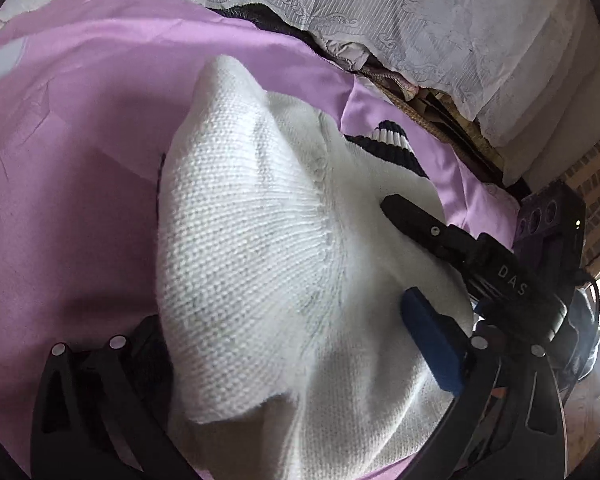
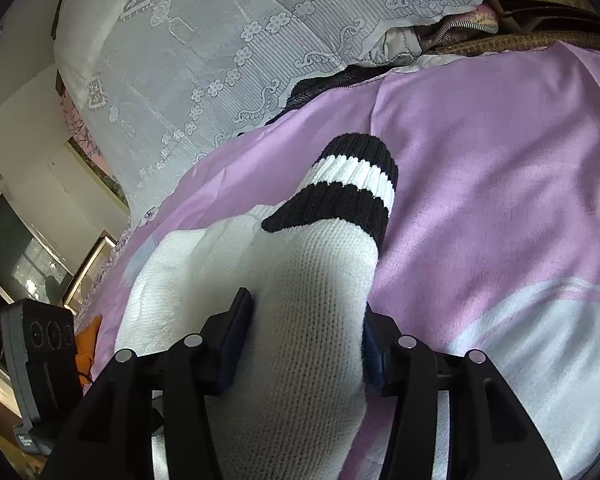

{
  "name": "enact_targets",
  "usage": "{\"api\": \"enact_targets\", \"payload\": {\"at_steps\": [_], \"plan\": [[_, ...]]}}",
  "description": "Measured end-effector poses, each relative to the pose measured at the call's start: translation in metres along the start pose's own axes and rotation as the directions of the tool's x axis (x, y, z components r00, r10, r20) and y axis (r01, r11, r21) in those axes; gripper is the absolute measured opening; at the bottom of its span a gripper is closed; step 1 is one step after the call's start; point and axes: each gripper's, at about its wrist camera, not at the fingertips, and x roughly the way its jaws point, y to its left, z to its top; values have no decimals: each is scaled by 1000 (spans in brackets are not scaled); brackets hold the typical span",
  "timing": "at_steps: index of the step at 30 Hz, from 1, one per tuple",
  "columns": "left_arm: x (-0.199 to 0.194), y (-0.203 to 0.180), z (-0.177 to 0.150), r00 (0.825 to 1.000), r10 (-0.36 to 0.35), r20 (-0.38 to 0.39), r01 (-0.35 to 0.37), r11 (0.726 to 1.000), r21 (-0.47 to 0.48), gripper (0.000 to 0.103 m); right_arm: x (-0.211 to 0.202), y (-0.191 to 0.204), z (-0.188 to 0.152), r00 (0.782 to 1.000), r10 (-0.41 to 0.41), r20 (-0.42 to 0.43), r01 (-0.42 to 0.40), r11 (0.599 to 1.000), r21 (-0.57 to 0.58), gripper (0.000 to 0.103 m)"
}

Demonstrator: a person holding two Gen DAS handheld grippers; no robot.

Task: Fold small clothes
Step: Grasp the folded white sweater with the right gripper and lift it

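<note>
sweater [image 2: 300,340] sleeve: cuff [image 2: 340,184] points away | right gripper [image 2: 304,332] jaws clamp sleeve | left gripper [image 1: 292,344] jaws wide, gripping nothing

Pink sheet [image 2: 500,184] spread flat; white lace cloth [image 2: 204,48] draped behind it; framed picture [image 2: 96,164] on far wall.

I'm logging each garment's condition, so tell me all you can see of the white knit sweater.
The white knit sweater is soft, chunky-knit, with a ribbed black-and-white striped cuff. It lies bunched on the purple sheet. The right gripper clamps its sleeve; the left gripper stands open around a raised fold.
</note>
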Motion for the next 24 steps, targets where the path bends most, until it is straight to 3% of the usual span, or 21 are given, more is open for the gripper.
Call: {"api": "enact_targets", "payload": {"at_steps": [1,9,15,24], "plan": [[0,-2,-1,1000,-2,-1,2,1000,12,99,0,0,0,1000,-2,1,2,1000,-1,51],[-17,-14,-4,997,-18,68,14,998,65,56,-13,10,-3,997,-40,60,43,997,-61,43],[-23,-31,-8,996,-22,84,11,992,127,48,-36,12,-5,991,-61,118,68,996,-58,40],[-40,-89,-35,995,-69,68,49,964,263,47,-108,1,-27,972,-127,196,134,991,-23,40]]}}
